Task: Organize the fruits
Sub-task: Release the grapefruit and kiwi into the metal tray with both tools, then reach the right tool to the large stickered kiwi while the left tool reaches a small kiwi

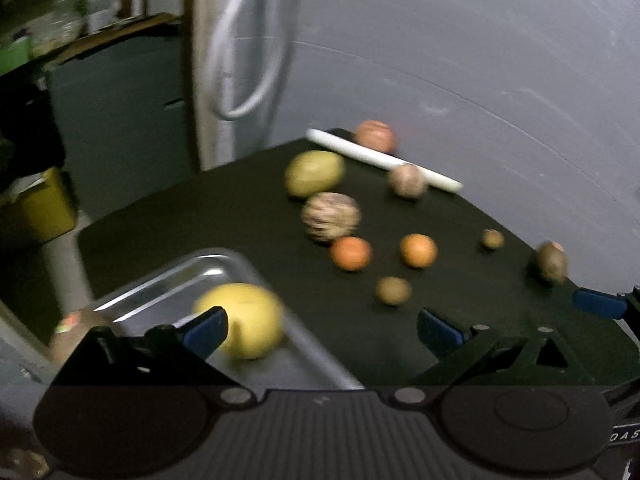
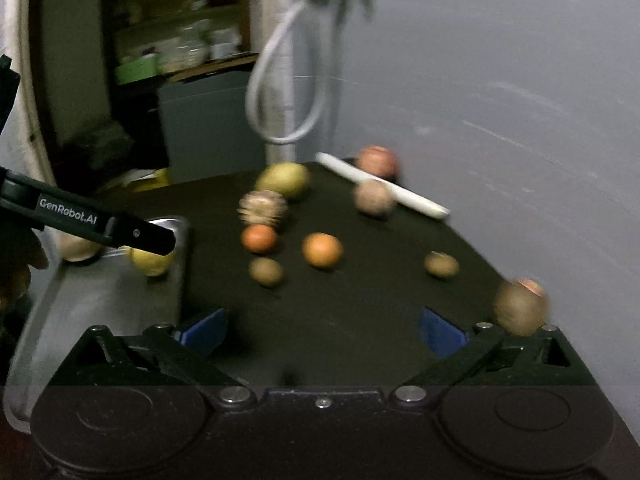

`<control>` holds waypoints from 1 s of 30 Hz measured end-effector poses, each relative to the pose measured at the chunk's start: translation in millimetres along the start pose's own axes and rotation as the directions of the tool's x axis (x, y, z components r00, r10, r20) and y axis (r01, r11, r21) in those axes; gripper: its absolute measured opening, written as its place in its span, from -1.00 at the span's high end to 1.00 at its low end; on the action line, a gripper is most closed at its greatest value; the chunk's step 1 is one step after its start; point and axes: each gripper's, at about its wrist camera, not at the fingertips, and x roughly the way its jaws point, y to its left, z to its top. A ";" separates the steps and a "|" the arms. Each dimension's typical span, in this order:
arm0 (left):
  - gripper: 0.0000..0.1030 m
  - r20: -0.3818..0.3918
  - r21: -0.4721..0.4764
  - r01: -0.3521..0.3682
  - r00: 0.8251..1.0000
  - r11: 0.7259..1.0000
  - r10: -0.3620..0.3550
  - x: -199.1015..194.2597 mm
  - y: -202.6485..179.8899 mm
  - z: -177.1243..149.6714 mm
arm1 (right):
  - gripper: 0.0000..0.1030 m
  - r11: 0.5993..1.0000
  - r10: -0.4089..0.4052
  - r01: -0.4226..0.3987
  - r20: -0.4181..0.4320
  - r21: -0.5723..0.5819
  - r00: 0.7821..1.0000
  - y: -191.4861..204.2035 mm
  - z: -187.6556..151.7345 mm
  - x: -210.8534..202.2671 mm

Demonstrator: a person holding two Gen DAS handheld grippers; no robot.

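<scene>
A metal tray (image 1: 304, 356) sits at the left of a black table (image 1: 200, 216) and holds a yellow round fruit (image 1: 244, 320). My left gripper (image 1: 322, 330) is open, over the tray's right edge, with the yellow fruit just beyond its left finger. My right gripper (image 2: 322, 330) is open and empty over bare table. Several fruits lie on the table: a green-yellow one (image 1: 314, 172), a striped one (image 1: 330, 216), two orange ones (image 1: 350, 253) (image 1: 418, 250), brown ones (image 1: 393, 290) (image 1: 552, 262). The tray (image 2: 80, 308) and yellow fruit (image 2: 150, 262) also show in the right wrist view, under the left gripper's arm (image 2: 80, 220).
A white stick (image 1: 380, 158) lies at the table's far edge by a reddish fruit (image 1: 375, 135) and a pale brown one (image 1: 407, 181). A grey wall is behind and right. A white cable loop (image 1: 244, 60), a grey cabinet and a yellow bin (image 1: 36, 208) stand beyond the left.
</scene>
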 end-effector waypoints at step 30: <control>-0.99 -0.050 0.511 0.088 0.996 0.855 -0.073 147.9 -174.6 56.7 | -0.98 0.997 -0.072 0.072 -0.026 0.001 0.997 -152.9 -25.3 34.6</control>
